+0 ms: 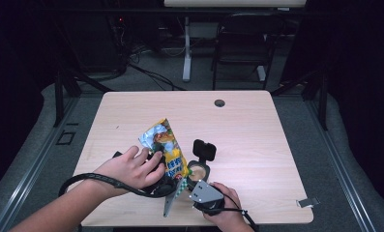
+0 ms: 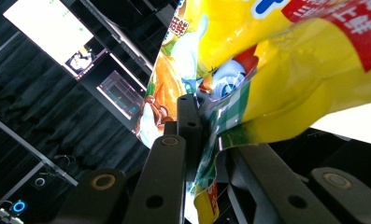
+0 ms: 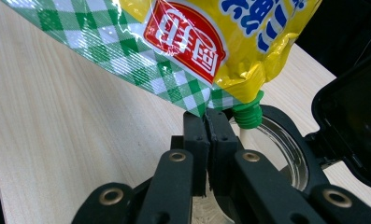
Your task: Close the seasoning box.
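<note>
1. Dark curtains, a black chair point(image 1: 243, 41) and a desk leg close off the room behind a pale wooden worktop point(image 1: 257, 130), whose far edge has a round cable hole point(image 1: 219, 103).

2. Work in hand looks like pouring from a yellow spouted sauce pouch point(image 1: 168, 145) into a round black-rimmed container point(image 1: 199, 171) with its hinged lid point(image 1: 204, 149) flipped up on the far side.

3. Left gripper point(image 2: 199, 140): its fingers point(image 2: 189, 126) are closed on the pouch's side seam and hold it up; the pouch body rises above and beyond them.

4. Right gripper point(image 3: 210, 140): its fingers point(image 3: 196, 135) are pressed together on the green-checked bottom corner of the pouch, just beside the green spout point(image 3: 247, 114).

5. Key relation: the spout points down directly beyond the right fingers and over the container's glass-like opening point(image 3: 286, 140), with a pale stream running from it. The pouch's long axis slants from the spout, low and near the right fingers, up and away toward the far left.

6. Right hand point(image 1: 226, 205) is nearer the spout and steers it. Left hand point(image 1: 131, 169) is nearer the pouch's body, lies over its gripper with the forearm coming in from the lower left, and sets the tilt.

7. Judgement: the coming move turns on keeping the spout over the opening while the left hand raises the high end.
</note>
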Demonstrator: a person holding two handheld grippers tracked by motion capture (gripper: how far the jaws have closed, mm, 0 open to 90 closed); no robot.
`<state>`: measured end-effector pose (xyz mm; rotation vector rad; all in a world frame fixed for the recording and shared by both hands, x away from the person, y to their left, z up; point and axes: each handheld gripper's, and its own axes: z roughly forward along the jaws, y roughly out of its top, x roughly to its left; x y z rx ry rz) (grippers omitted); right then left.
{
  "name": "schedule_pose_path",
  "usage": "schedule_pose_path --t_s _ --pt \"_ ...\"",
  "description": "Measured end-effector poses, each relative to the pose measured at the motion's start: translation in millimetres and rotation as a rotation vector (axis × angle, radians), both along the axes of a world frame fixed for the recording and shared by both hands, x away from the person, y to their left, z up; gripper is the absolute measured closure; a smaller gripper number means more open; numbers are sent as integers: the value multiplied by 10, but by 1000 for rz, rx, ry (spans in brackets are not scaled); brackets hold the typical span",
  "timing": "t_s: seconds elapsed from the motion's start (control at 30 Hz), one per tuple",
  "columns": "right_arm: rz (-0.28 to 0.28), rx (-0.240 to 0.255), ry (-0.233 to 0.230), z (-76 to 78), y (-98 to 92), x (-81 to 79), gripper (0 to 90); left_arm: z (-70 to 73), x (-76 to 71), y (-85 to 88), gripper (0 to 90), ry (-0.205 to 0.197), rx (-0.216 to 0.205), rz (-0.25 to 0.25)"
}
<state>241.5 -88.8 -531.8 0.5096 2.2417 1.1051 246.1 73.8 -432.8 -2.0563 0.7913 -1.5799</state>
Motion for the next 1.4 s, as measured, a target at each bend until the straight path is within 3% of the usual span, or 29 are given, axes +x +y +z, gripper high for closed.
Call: schedule_pose_path --t_s 1.4 --pt "-2 11 -4 3 -3 -6 883 34 -10 -37 869 -1 4 -6"
